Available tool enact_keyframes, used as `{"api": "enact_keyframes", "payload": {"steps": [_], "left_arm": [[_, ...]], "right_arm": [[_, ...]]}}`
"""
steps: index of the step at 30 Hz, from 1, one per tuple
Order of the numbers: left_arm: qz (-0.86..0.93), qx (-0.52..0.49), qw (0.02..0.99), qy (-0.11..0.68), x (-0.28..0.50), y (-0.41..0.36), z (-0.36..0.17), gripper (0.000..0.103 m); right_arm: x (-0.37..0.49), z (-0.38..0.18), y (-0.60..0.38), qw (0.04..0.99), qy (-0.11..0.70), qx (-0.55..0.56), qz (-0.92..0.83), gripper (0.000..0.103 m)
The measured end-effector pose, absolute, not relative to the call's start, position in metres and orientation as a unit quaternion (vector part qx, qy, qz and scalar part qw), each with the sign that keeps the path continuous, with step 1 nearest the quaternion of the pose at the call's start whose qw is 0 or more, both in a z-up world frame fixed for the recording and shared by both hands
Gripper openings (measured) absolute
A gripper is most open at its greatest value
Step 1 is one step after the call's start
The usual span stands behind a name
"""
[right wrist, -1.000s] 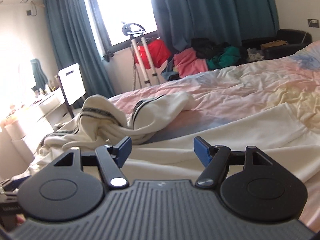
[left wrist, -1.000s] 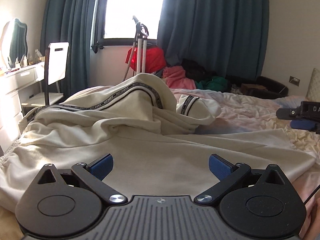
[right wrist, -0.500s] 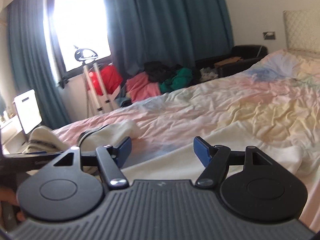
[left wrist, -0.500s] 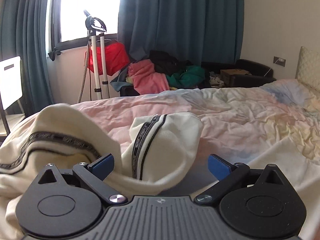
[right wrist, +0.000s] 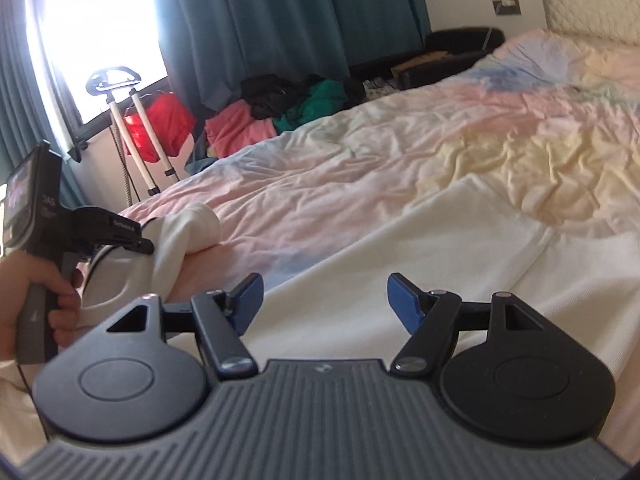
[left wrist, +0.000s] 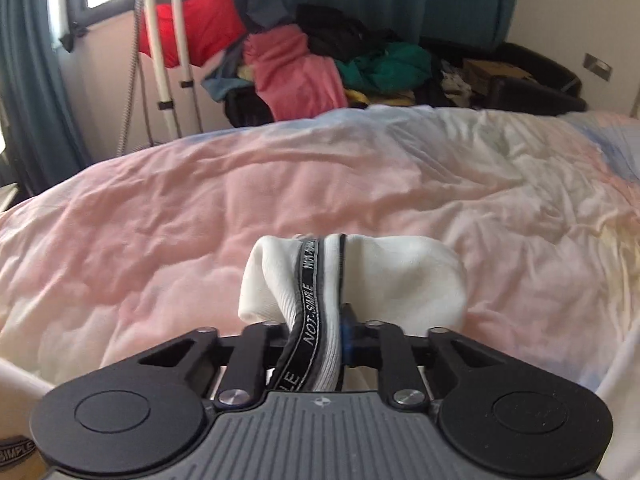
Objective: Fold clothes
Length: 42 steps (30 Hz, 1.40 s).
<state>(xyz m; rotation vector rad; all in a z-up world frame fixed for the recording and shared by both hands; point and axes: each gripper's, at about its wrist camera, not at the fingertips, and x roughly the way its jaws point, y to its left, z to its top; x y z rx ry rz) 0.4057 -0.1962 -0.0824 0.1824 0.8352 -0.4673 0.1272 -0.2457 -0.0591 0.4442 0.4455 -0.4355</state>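
Cream knit with a black lettered stripe fills the middle of the left wrist view: this is the sleeve cuff (left wrist: 352,280) of the cream garment, and the left gripper (left wrist: 320,336) is clamped on it, fingers drawn together with the striped band running straight back between them toward the camera. Cuff end bulges out just beyond the fingertips, hanging above the pink bedsheet (left wrist: 160,208) rather than lying on it, as far as can be judged. Far behind, a clothes pile (left wrist: 320,60) and a white stand (left wrist: 168,48) sit by the wall; not involved. Right wrist view: the right gripper (right wrist: 324,300) stands wide apart, nothing between its blue pads (right wrist: 250,294), hovering low over the flat body panel of the garment (right wrist: 400,260), which spreads from near centre out to the right across the bed (right wrist: 440,120). At far left of this view the left gripper (right wrist: 132,242) appears side-on, held in the person's left hand (right wrist: 44,300), with the sleeve (right wrist: 188,236) draped from it and trailing down toward the body panel. Key relation: the held sleeve lies to the left of the body panel and slightly farther out; its long axis runs roughly left-right, toward the panel. Judgement: next move is likely carrying the cuff rightward over the panel; the left gripper alone has the cloth, and the right is nearer the panel to pin or smooth it. Risk: the loose sleeve bunching under itself.
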Motion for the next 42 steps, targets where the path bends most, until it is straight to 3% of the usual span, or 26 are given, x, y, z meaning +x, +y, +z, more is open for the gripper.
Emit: {"api": "enact_keyframes", "payload": {"steps": [2,8,12,13,15,17,18,19,24,36,42], "left_arm": [[-0.268,0.087,0.877,0.39,0.406,-0.206,-0.066,0.01],[-0.458,0.079,0.847,0.259,0.383,-0.238,0.008,0.011],[-0.462,0.091,0.848,0.245,0.387,-0.272,0.008,0.017],[-0.456,0.095,0.849,0.249,0.389,-0.282,0.001,0.027],[-0.437,0.103,0.857,0.254,0.391,-0.294,-0.014,0.037],[-0.422,0.107,0.863,0.255,0.39,-0.302,-0.028,0.056],[-0.414,0.101,0.867,0.259,0.388,-0.3,-0.032,0.074],[-0.406,0.096,0.87,0.263,0.386,-0.297,-0.036,0.084],[-0.376,0.069,0.889,0.251,0.338,-0.235,-0.038,0.088],[-0.123,0.066,0.953,0.268,0.107,-0.024,-0.059,0.093],[-0.074,0.044,0.968,0.235,0.051,0.013,-0.045,0.094]], "right_arm": [[0.124,-0.058,-0.247,0.927,0.212,0.222,-0.217,0.071],[0.119,-0.056,-0.247,0.926,0.197,0.225,-0.23,0.071],[0.122,-0.058,-0.247,0.925,0.201,0.224,-0.233,0.071],[0.122,-0.059,-0.247,0.925,0.2,0.222,-0.233,0.071],[0.124,-0.061,-0.246,0.926,0.201,0.218,-0.234,0.071],[0.125,-0.063,-0.245,0.927,0.202,0.213,-0.234,0.071],[0.126,-0.065,-0.244,0.926,0.204,0.213,-0.234,0.071],[0.127,-0.066,-0.244,0.926,0.206,0.214,-0.235,0.071],[0.129,-0.069,-0.245,0.925,0.211,0.22,-0.228,0.071],[0.114,-0.051,-0.232,0.939,0.206,0.209,-0.182,0.071],[0.103,-0.035,-0.222,0.941,0.21,0.209,-0.165,0.071]]}}
